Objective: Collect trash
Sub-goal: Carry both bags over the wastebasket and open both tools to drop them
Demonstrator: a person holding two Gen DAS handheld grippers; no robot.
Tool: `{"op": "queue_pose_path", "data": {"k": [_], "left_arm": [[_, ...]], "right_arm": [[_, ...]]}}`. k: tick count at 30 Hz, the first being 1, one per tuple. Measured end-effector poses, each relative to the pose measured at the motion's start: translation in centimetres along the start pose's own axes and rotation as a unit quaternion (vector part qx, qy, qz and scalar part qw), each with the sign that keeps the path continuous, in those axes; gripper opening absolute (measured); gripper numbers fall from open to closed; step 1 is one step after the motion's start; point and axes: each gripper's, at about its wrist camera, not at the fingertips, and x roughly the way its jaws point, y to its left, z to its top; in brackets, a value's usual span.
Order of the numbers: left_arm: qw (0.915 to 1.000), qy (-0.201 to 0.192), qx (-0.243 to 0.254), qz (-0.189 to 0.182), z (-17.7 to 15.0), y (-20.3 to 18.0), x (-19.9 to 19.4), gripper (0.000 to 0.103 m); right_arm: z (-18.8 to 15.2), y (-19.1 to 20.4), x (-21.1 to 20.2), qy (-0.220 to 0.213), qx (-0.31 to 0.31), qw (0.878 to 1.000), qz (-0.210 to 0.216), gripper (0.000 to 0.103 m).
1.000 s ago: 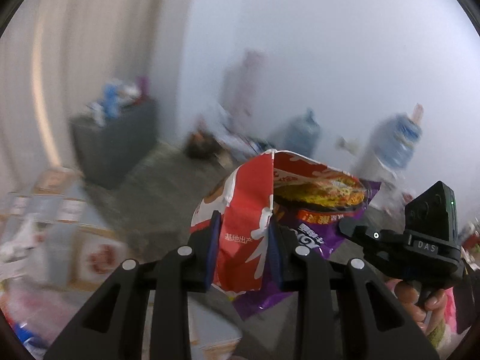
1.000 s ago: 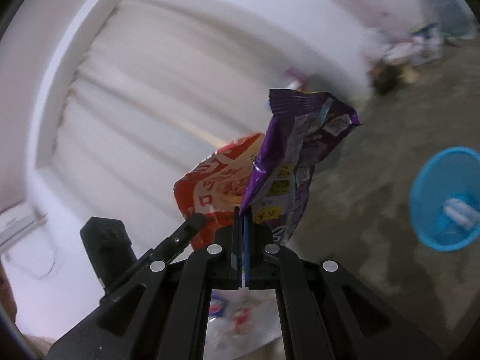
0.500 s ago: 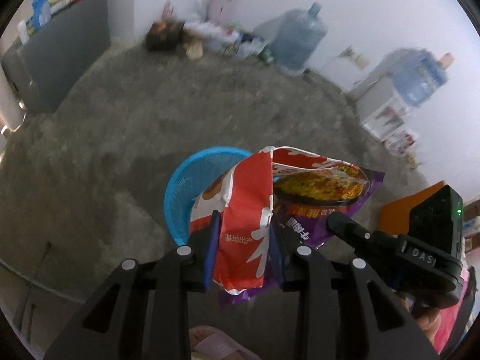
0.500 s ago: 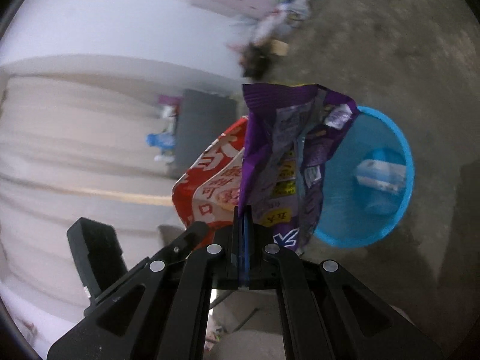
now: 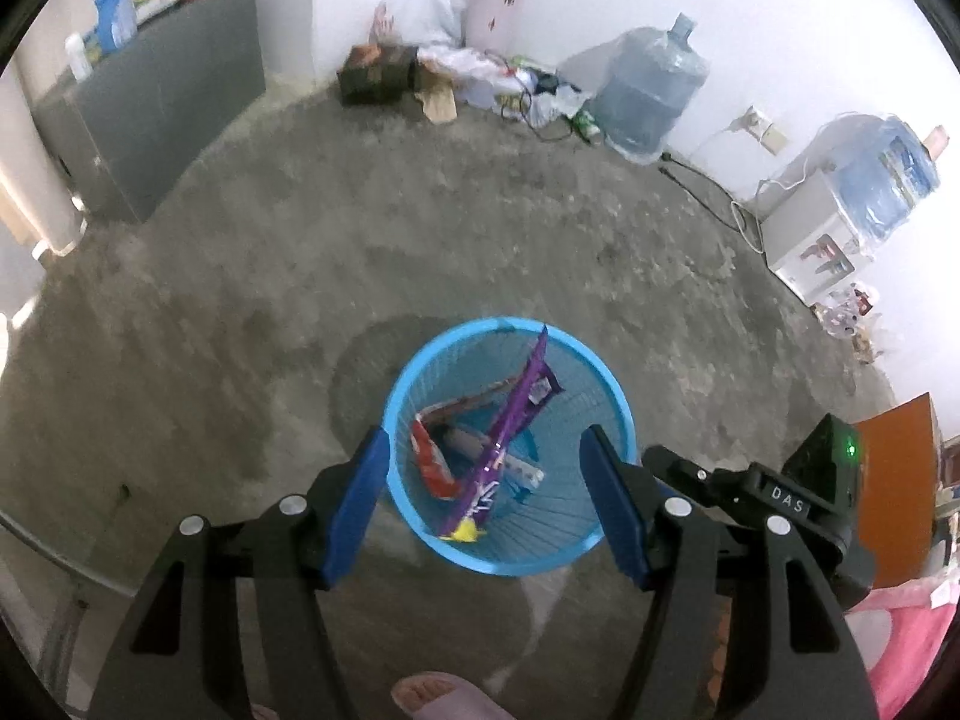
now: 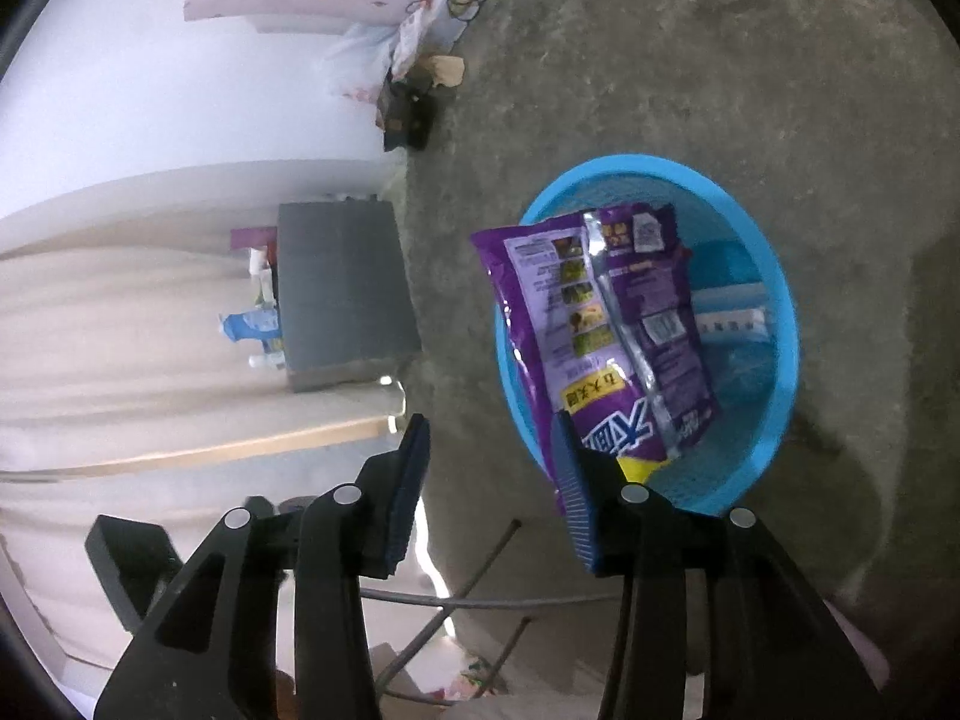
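Left wrist view looks steeply down on a blue mesh basket (image 5: pixel 612 414) standing on the grey concrete floor (image 5: pixel 252 276). The left hand-held gripper (image 5: pixel 483 501) hangs above the basket with its blue pads well apart; its jaws are opening and nothing is between them. Inside the basket lie a red wrapper (image 5: pixel 432 456), crumpled near the bottom, and a purple wrapper (image 5: pixel 510 420), standing on edge and slanting from the basket's near wall up to its far rim. A white packet (image 5: pixel 522 471) lies under them. The right hand-held gripper (image 5: pixel 786 480) shows at the right edge as a black body with a green light.

From the right wrist view, the right hand-held gripper (image 6: pixel 492 480) also has its jaws opening, with a clear gap between the pads. The purple wrapper (image 6: pixel 600 330) sits in front of the right-hand pad, over the basket's (image 6: pixel 774 276) mouth; whether it touches that pad I cannot tell, but the other pad is well clear of it.

Against the far wall stand two water bottles (image 5: pixel 648 90) and a heap of bags (image 5: pixel 432 12).
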Motion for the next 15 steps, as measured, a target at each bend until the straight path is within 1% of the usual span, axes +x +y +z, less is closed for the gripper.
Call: {"op": "queue_pose_path", "data": {"k": [3,6,8,10,13,15], "left_arm": [[0.9999,-0.016,0.005,0.0,-0.3,0.1,-2.1,0.064],[0.9996,-0.029,0.006,0.002,-0.8,0.3,-4.1,0.064],[0.999,-0.043,0.007,-0.002,-1.5,0.4,-6.3,0.064],[0.9984,-0.056,0.01,-0.001,-2.2,0.4,-8.1,0.064],[0.9971,-0.076,0.009,0.001,-3.6,1.0,-11.2,0.064],[0.9958,-0.091,0.007,0.002,-4.8,1.4,-13.3,0.064]], "right_arm": [[-0.6,0.3,-0.4,-0.008,-0.014,1.0,-0.004,0.042],[-1.6,1.3,-1.4,-0.015,-0.044,0.999,-0.018,0.042],[-2.2,2.1,-1.9,-0.017,-0.069,0.997,-0.028,0.042],[-2.9,3.1,-2.3,-0.019,-0.097,0.994,-0.044,0.042],[-4.3,5.0,-2.7,-0.017,-0.153,0.985,-0.077,0.042],[-5.1,5.9,-2.7,-0.014,-0.178,0.98,-0.087,0.042]]}}
